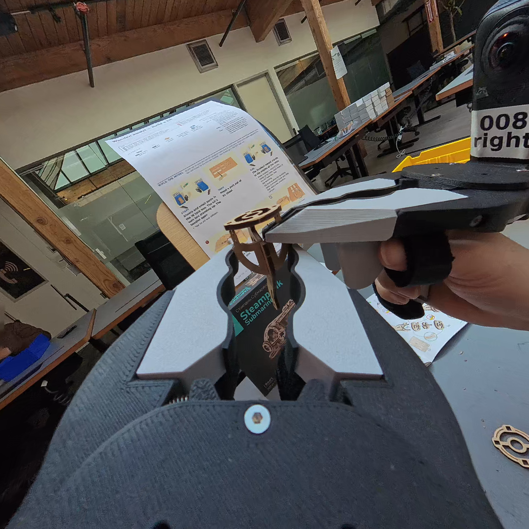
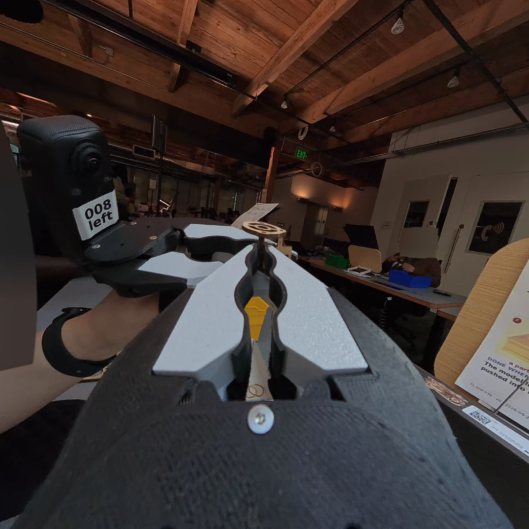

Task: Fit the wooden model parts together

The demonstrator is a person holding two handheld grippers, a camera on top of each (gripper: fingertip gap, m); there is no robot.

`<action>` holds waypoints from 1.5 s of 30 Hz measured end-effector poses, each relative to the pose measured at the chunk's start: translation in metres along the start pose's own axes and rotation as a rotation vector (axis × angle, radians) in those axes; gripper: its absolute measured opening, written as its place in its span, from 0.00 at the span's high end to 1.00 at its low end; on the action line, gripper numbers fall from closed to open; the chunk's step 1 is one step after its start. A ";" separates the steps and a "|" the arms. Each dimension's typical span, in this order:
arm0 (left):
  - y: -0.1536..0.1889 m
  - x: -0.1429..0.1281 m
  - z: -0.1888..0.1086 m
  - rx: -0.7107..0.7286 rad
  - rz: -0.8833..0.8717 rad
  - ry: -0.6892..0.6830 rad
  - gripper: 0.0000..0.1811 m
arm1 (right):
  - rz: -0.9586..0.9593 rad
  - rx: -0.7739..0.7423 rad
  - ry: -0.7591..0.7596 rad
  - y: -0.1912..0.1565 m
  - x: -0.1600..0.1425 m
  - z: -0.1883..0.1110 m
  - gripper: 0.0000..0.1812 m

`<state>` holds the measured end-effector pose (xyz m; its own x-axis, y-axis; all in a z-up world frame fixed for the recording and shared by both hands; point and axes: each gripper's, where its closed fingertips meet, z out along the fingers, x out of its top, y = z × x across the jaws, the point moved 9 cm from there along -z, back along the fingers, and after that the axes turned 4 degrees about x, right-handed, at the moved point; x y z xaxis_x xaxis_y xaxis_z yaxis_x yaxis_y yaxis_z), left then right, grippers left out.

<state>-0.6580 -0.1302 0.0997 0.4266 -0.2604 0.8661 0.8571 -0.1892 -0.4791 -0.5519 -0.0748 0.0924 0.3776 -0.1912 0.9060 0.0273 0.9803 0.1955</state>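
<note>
A small wooden assembly (image 1: 257, 252) has a flat ring disc on top, curved ribs below it and a thin spike pointing down. It is held in the air above the table. My left gripper (image 1: 262, 254) is shut on its ribs from either side. My right gripper (image 1: 269, 232) comes in from the right and is shut on the part just under the disc. In the right wrist view the right gripper (image 2: 262, 253) pinches the stem, with the disc (image 2: 263, 227) just above its tips. A loose wooden ring part (image 1: 512, 446) lies on the table at lower right.
The dark kit box (image 1: 257, 329) stands behind the left fingers. An instruction sheet (image 1: 206, 166) leans on a wooden stand. An open booklet (image 1: 415, 335) lies to the right. A yellow bin (image 2: 256, 312) is beyond. A person sits at a far desk (image 2: 409, 266). Both grippers' tips are close together, under 4 cm apart.
</note>
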 end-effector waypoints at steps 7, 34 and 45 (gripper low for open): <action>-0.006 -0.003 0.000 -0.052 -0.091 0.008 0.82 | 0.001 0.002 -0.031 0.004 0.001 0.001 0.95; 0.006 -0.031 0.013 -0.225 0.067 -0.351 0.82 | -0.346 0.222 -0.364 0.009 0.011 -0.006 0.70; -0.020 -0.041 0.007 -0.447 -0.421 -0.265 0.82 | -0.681 0.186 -0.463 0.004 0.017 -0.019 0.81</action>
<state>-0.6909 -0.1087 0.0749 0.1867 0.1520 0.9706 0.7879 -0.6133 -0.0555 -0.5278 -0.0729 0.1018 -0.0851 -0.7784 0.6220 -0.0567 0.6270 0.7769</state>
